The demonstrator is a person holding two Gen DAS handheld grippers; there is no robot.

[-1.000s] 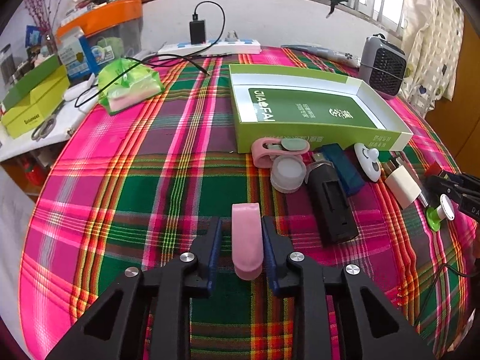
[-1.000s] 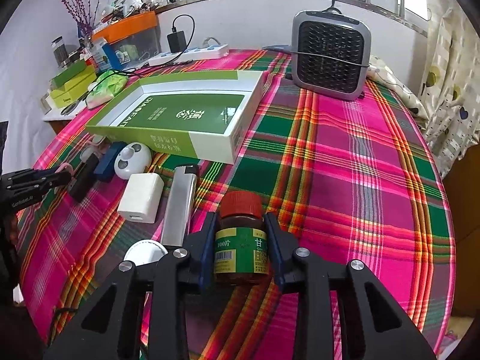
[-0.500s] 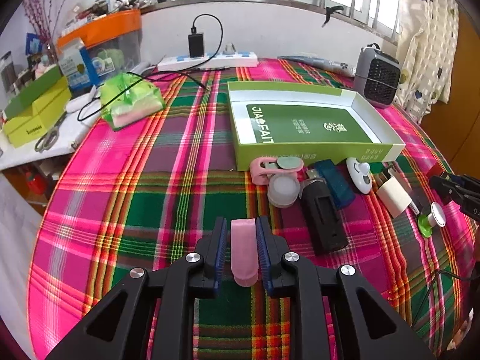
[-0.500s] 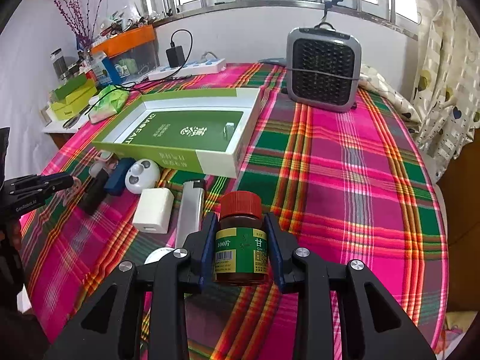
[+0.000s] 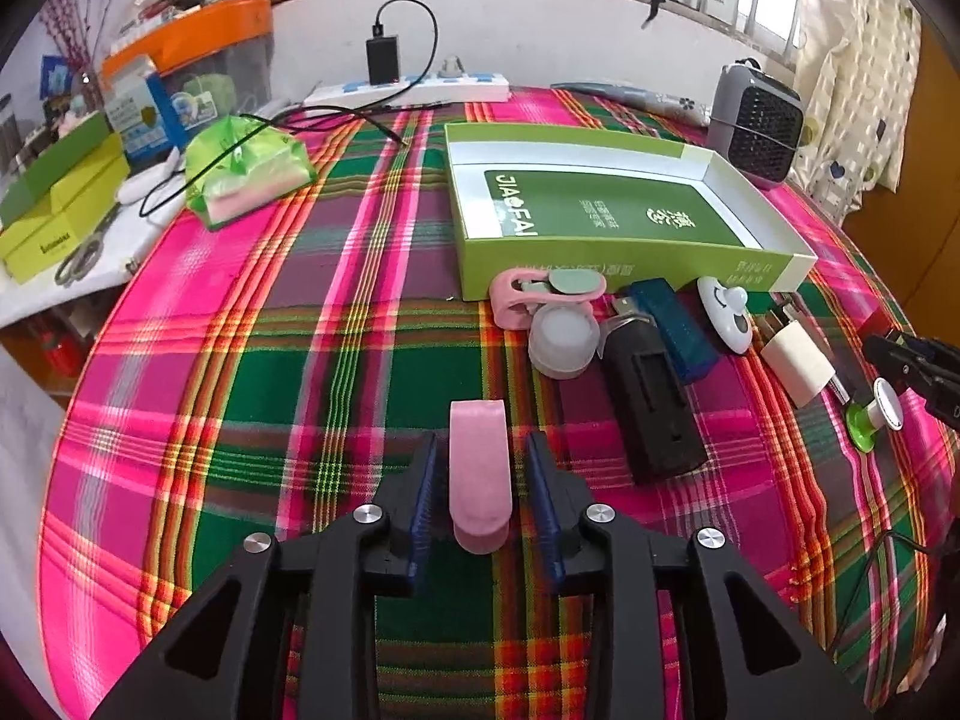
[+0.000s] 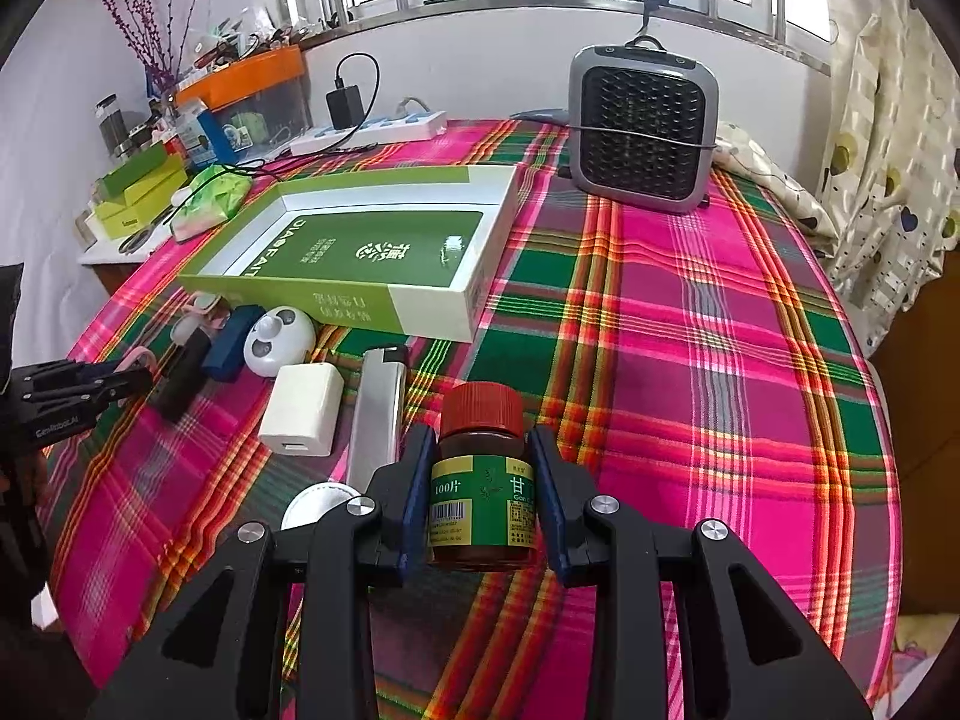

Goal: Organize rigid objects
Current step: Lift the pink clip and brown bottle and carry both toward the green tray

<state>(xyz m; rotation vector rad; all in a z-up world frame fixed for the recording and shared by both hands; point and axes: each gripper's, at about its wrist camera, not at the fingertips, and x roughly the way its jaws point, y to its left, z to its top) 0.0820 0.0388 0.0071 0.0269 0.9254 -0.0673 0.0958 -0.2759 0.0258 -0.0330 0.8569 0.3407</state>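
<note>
Left wrist view: left gripper (image 5: 480, 480) jaws opening, a smooth pink rounded clip (image 5: 480, 474) lying between them on the plaid cloth of the desk (image 5: 270, 396), gaps on both sides, pads not pressing it. Beyond, black matte block (image 5: 651, 402), translucent round cap (image 5: 564, 341), blue case (image 5: 675, 324), then shallow green cardboard box (image 5: 624, 210). Right wrist view: right gripper (image 6: 483, 492) jaws clenched on brown glossy bottle (image 6: 483, 492), ribbed red cap, green label, upright between pads; silver lighter (image 6: 378, 414) and white charger (image 6: 303, 401) near left.
</note>
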